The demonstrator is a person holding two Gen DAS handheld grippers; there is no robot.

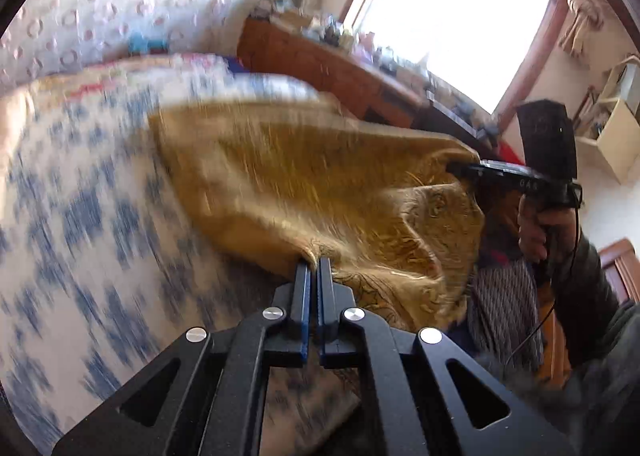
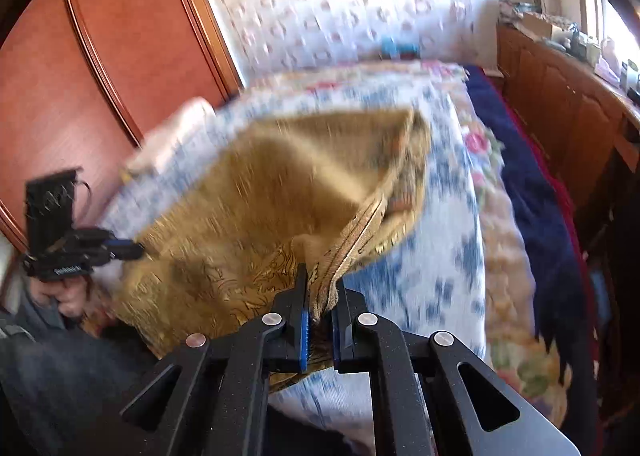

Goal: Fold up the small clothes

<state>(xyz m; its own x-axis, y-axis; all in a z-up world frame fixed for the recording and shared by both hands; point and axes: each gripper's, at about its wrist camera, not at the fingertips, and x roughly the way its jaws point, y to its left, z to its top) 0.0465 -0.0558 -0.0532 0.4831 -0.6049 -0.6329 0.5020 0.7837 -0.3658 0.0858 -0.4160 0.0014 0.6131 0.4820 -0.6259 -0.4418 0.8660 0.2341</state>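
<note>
Here, through the left wrist camera, I see my left gripper (image 1: 314,264) with its fingers (image 1: 301,296) drawn narrow and pinched on one edge of the golden cloth (image 1: 304,180), which hangs lifted above the blue-and-white bedspread (image 1: 80,216). Across the cloth, the right gripper (image 1: 460,168) bites its far corner, and the hand (image 1: 540,228) wrapped around its handle shows below it. A bright window (image 1: 452,16) sits above a cluttered wooden cabinet (image 1: 320,64). Much of this view is blurred. Through the right wrist camera, my right gripper (image 2: 320,284) has its fingers (image 2: 301,316) closed tight on a bunched fold of the golden cloth (image 2: 280,192), the fabric spilling out between them. To the side the left gripper (image 2: 138,250) clamps the opposite corner, so the cloth stretches between the two above the bedspread (image 2: 432,256). A red-brown wardrobe (image 2: 120,48) stands behind, and a dark blue blanket (image 2: 532,196) lies along the bed's edge.
</note>
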